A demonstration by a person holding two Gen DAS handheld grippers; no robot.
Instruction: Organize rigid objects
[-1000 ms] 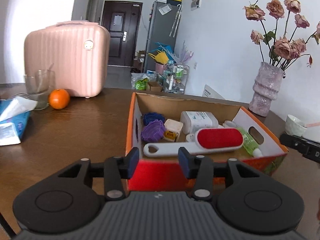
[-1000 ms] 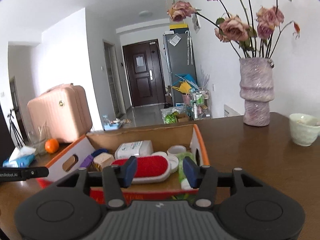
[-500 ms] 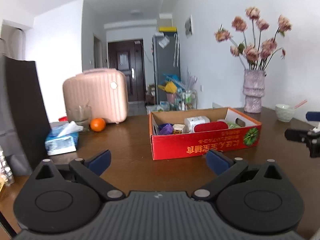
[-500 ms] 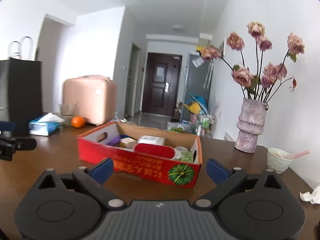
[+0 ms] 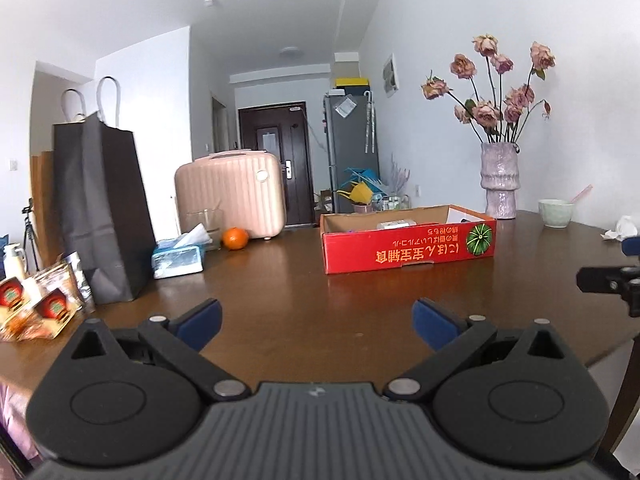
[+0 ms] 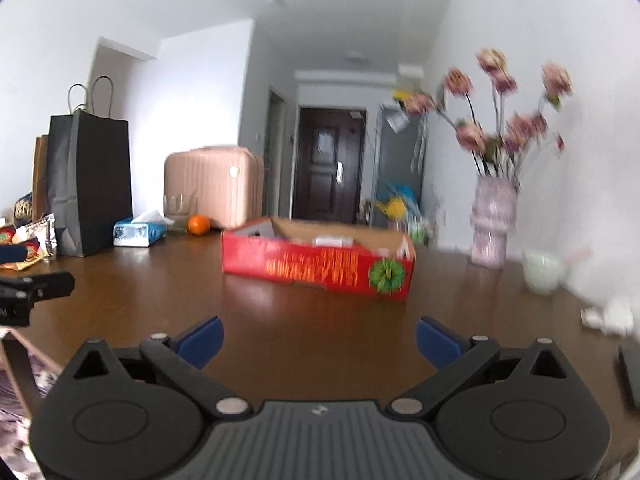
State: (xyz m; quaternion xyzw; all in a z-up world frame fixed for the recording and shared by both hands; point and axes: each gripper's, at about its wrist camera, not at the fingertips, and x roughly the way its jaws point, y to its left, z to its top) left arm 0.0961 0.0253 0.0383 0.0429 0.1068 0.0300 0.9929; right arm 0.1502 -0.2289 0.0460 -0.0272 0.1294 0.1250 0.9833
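A red cardboard box (image 5: pixel 408 250) with a green melon print stands on the brown table (image 5: pixel 280 288), well ahead of both grippers; it also shows in the right wrist view (image 6: pixel 316 266). From this low angle only a white item inside it shows. My left gripper (image 5: pixel 316 322) is open and empty, low over the table's near part. My right gripper (image 6: pixel 318 338) is open and empty too. The right gripper's tip shows at the right edge of the left wrist view (image 5: pixel 608 280). The left gripper's tip shows at the left edge of the right wrist view (image 6: pixel 36 286).
On the table: a black paper bag (image 5: pixel 100 216), snack packets (image 5: pixel 36 304), a tissue pack (image 5: pixel 178 258), a glass (image 5: pixel 204 222), an orange (image 5: pixel 235 238), a pink case (image 5: pixel 232 194), a vase of dried roses (image 5: pixel 500 184), a pale bowl (image 5: pixel 556 213) and crumpled tissue (image 5: pixel 620 232).
Both grippers have pulled back and down from over the box, and both have opened wide. The box now stands far ahead, seen from its side.
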